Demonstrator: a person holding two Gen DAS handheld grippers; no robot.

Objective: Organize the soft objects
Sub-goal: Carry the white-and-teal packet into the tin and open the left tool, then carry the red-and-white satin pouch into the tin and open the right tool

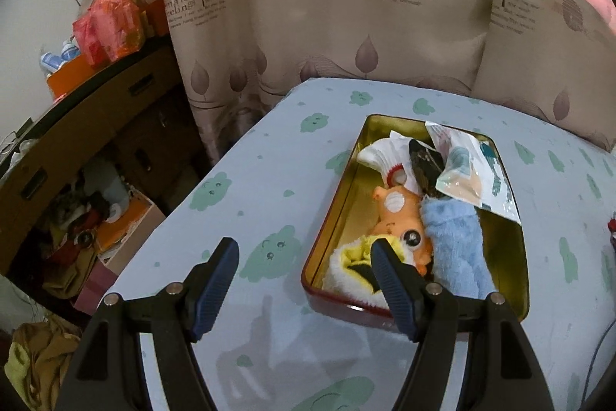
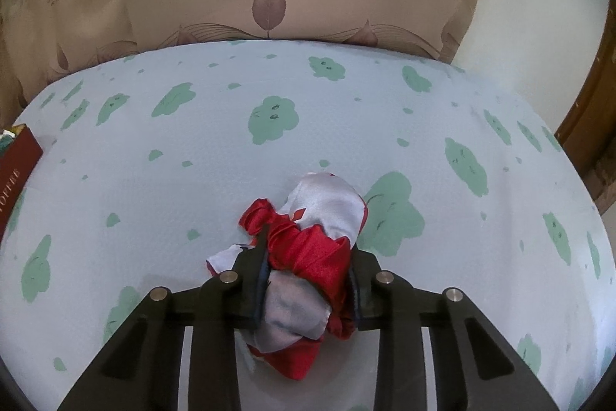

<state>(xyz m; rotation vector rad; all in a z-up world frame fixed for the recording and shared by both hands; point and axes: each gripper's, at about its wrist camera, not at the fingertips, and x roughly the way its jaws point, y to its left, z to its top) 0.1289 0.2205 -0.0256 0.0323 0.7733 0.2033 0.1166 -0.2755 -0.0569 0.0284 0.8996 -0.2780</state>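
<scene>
Tablecloth (image 2: pixel 346 95): right tool (image 2: pixel 308 257) clamps satin bundle (image 2: pixel 308 253) (tin (image 1: pixel 327 218) left-view only).

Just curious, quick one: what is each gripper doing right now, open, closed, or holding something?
Left gripper: open, holding nothing, above the near end of the tin.
Right gripper: closed on the red and white cloth bundle.

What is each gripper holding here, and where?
Right gripper: red-and-white satin cloth, pinched across its bunched middle. Left gripper: nothing, jaws open.
</scene>
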